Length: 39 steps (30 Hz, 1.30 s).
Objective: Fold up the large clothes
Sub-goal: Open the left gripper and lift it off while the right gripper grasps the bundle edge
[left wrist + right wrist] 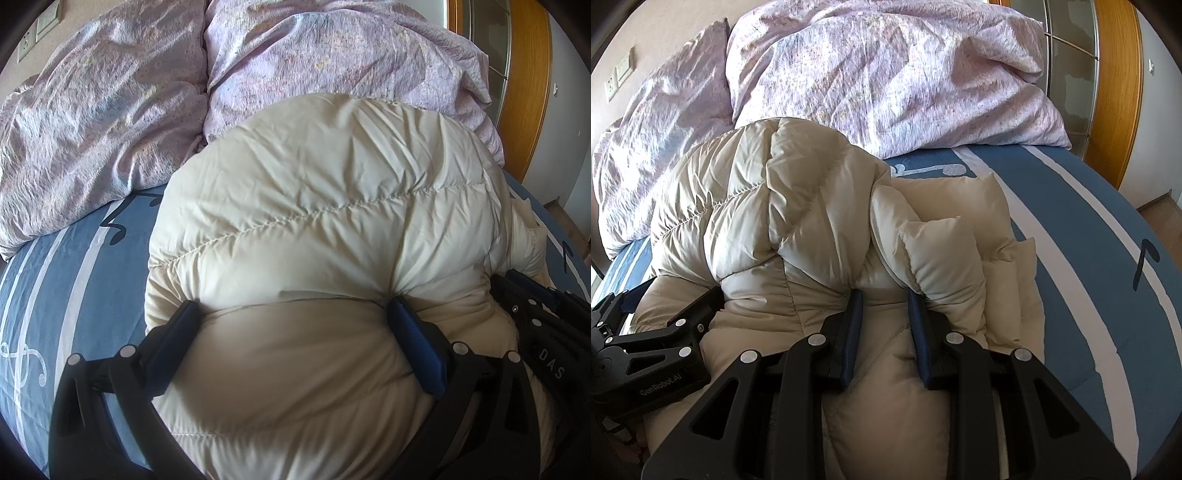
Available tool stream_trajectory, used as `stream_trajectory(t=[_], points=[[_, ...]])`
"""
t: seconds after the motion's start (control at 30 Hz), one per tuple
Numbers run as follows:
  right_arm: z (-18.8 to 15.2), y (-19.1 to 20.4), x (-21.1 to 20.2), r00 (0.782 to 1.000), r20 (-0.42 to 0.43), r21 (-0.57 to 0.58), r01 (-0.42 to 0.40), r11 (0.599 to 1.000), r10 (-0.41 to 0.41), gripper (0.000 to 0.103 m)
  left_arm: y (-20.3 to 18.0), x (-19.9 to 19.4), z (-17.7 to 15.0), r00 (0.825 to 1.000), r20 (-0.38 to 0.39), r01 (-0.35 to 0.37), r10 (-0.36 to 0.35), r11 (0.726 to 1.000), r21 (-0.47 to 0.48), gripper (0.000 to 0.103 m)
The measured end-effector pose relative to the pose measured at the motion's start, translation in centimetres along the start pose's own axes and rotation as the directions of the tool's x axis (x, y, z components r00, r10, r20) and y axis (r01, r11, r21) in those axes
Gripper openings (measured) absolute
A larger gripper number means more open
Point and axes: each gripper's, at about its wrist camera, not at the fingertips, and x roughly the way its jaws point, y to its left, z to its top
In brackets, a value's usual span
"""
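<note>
cream down jacket on bed; both grippers' jaws clamped on its padding.

- A bed fills most of both views, under a blue sheet with white stripes and dark curled marks.
- A crumpled lilac duvet is heaped at the far end, beside a matching pillow.
- Behind it, a beige wall carries a switch and a socket.
- At right stands a wooden door frame with frosted glass.
- Daylight falls across the bedding.
</note>
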Motion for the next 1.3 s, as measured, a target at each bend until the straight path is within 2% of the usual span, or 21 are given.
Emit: stream_trajectory(t=[0.23, 0.4, 0.47, 0.57, 0.63, 0.7, 0.8, 0.93, 1.13, 1.3], points=[[0.3, 0.2, 0.3, 1.0, -0.025, -0.013, 0.006, 1.0, -0.006, 0.027, 0.0, -0.1, 0.2, 1.0, -0.025, -0.002, 0.002, 1.0, 0.005, 0.101], [1.3, 0.1, 0.2, 0.995, -0.102, 0.0, -0.005, 1.0, 0.005, 0.028, 0.3, -1.1, 0.9, 0.998, -0.068, 0.014, -0.011, 0.999, 0.052, 0.101], [1.9, -0.3, -0.4, 0.989, -0.145, 0.029, -0.03, 0.999, 0.034, 0.031, 0.9, -2.2, 1.0, 0.997, -0.069, 0.023, -0.02, 0.998, 0.051, 0.101], [2.7, -1.2, -2.6, 0.986, -0.141, 0.067, -0.076, 0.995, 0.085, 0.056, 2.6, -4.3, 1.1, 0.997, -0.048, 0.061, -0.06, 0.998, 0.019, 0.101], [3.2, -1.4, -4.2, 0.992, -0.108, 0.055, -0.064, 0.996, 0.07, 0.084, 4.1, -5.7, 1.0, 0.996, -0.031, 0.083, -0.083, 0.997, 0.0, 0.1], [3.9, -2.1, -5.8, 0.994, -0.084, 0.052, -0.065, 0.997, 0.069, 0.089, 5.1, -6.3, 0.9, 0.995, -0.032, 0.096, -0.096, 0.995, -0.011, 0.1], [4.5, -3.8, -6.5, 0.987, -0.113, 0.107, -0.098, 0.989, 0.11, 0.093, 6.7, -6.5, 0.6, 0.993, -0.055, 0.107, -0.109, 0.994, -0.029, 0.1], [4.8, -6.1, -5.6, 0.967, -0.193, 0.199, -0.129, 0.971, 0.169, 0.094, 8.0, -5.8, -0.2, 0.99, -0.095, 0.099, -0.103, 0.994, -0.048, 0.1], [3.9, -8.2, -2.6, 0.914, -0.316, 0.333, -0.145, 0.932, 0.255, 0.094, 8.0, -4.6, -0.8, 0.982, -0.139, 0.122, -0.13, 0.99, -0.065, 0.101], [2.8, -9.1, -0.8, 0.871, -0.372, 0.412, -0.155, 0.898, 0.321, 0.098, 7.3, -4.0, -1.1, 0.975, -0.162, 0.143, -0.151, 0.988, -0.061, 0.101]])
